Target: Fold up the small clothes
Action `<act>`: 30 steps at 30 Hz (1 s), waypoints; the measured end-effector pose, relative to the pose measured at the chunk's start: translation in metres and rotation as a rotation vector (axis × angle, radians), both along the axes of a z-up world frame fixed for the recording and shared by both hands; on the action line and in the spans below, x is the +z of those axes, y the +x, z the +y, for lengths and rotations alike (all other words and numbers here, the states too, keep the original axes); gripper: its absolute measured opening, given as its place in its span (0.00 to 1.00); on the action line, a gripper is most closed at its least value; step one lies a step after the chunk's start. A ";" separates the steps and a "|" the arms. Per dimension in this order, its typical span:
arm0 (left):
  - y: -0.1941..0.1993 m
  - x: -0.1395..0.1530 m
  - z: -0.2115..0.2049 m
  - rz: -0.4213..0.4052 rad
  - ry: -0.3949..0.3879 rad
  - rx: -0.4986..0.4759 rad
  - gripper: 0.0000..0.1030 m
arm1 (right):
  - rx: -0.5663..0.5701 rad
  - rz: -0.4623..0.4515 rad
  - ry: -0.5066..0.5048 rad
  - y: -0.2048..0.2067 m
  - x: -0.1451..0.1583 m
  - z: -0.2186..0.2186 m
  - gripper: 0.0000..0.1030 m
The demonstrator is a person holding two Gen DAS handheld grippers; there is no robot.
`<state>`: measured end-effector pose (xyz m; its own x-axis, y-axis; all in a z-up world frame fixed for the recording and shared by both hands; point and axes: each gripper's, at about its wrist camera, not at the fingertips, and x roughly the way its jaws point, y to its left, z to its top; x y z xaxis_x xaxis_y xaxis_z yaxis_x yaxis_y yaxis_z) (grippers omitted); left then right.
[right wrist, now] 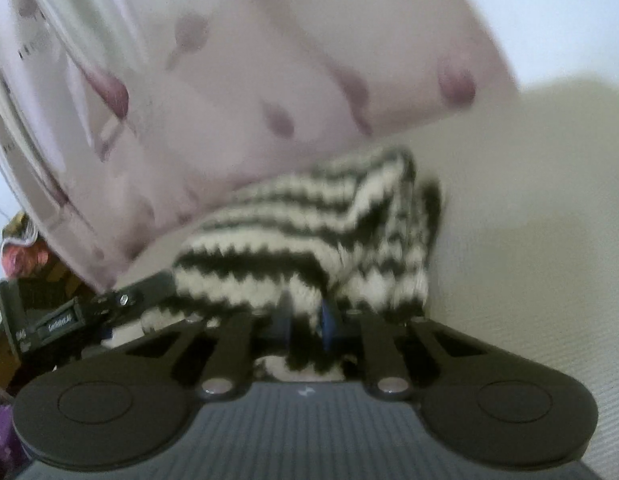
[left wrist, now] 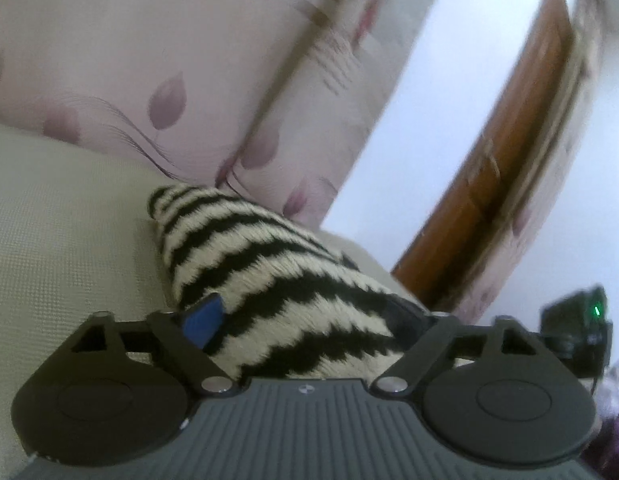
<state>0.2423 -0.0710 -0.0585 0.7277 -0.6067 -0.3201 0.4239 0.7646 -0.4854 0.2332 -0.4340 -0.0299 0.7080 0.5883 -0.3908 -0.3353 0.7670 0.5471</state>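
Observation:
A small knitted garment with black and cream zigzag stripes lies on a cream textured surface. In the left wrist view it lies between the wide-apart jaws of my left gripper; one blue pad shows at its left edge, and I see no clamp on it. In the right wrist view the same garment is bunched and lifted, and my right gripper has its jaws close together, shut on a fold of it. The left gripper's body shows at the left of the right wrist view.
A wall with pink leaf-pattern wallpaper stands right behind the surface. A brown wooden door is at the right. The right gripper's body shows at the right edge of the left wrist view. Colourful clutter lies at the far left.

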 end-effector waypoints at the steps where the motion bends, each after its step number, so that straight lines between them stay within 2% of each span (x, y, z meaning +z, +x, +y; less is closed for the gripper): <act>1: -0.001 0.002 0.003 -0.001 -0.008 0.011 0.86 | -0.027 -0.033 0.004 -0.005 0.008 -0.007 0.12; 3: -0.004 0.006 0.004 -0.006 -0.003 0.010 0.85 | -0.028 -0.057 0.010 -0.012 0.014 -0.019 0.12; 4: -0.006 0.009 0.002 -0.017 0.012 0.011 0.84 | -0.026 -0.041 0.008 -0.011 0.012 -0.023 0.12; 7: -0.013 0.017 -0.009 -0.087 0.056 0.011 0.65 | 0.002 0.060 -0.042 -0.006 -0.014 -0.018 0.12; 8: -0.015 0.019 -0.015 -0.104 0.080 0.004 0.53 | 0.013 0.063 -0.037 -0.005 -0.023 -0.015 0.12; 9: -0.015 0.019 -0.023 -0.117 0.109 -0.013 0.45 | 0.017 0.063 0.013 -0.007 -0.028 -0.017 0.12; 11: -0.013 0.016 -0.037 -0.126 0.156 -0.055 0.41 | -0.006 0.064 0.053 -0.007 -0.032 -0.019 0.12; 14: -0.011 0.007 -0.049 -0.145 0.203 -0.084 0.41 | -0.011 0.053 0.066 -0.007 -0.035 -0.020 0.13; 17: -0.005 -0.008 -0.040 -0.082 0.139 -0.098 0.36 | -0.043 0.050 0.133 -0.017 -0.029 -0.034 0.18; 20: -0.005 -0.018 -0.035 -0.071 0.110 -0.099 0.35 | -0.114 -0.056 0.112 -0.025 0.003 -0.043 0.18; 22: -0.002 -0.018 -0.034 -0.058 0.090 -0.099 0.35 | -0.107 -0.107 0.086 -0.014 0.022 -0.036 0.18; 23: -0.002 -0.018 -0.034 -0.059 0.094 -0.103 0.35 | -0.085 -0.125 0.061 -0.006 0.032 -0.028 0.18; 26: -0.001 -0.019 -0.034 -0.062 0.095 -0.112 0.35 | -0.016 -0.159 -0.120 0.026 0.047 0.016 0.18; 29: -0.002 -0.021 -0.029 -0.058 0.076 -0.117 0.35 | 0.029 -0.150 -0.312 0.055 0.033 0.051 0.17; 30: -0.001 -0.023 -0.028 -0.052 0.068 -0.126 0.35 | 0.042 -0.136 -0.428 0.064 0.018 0.062 0.16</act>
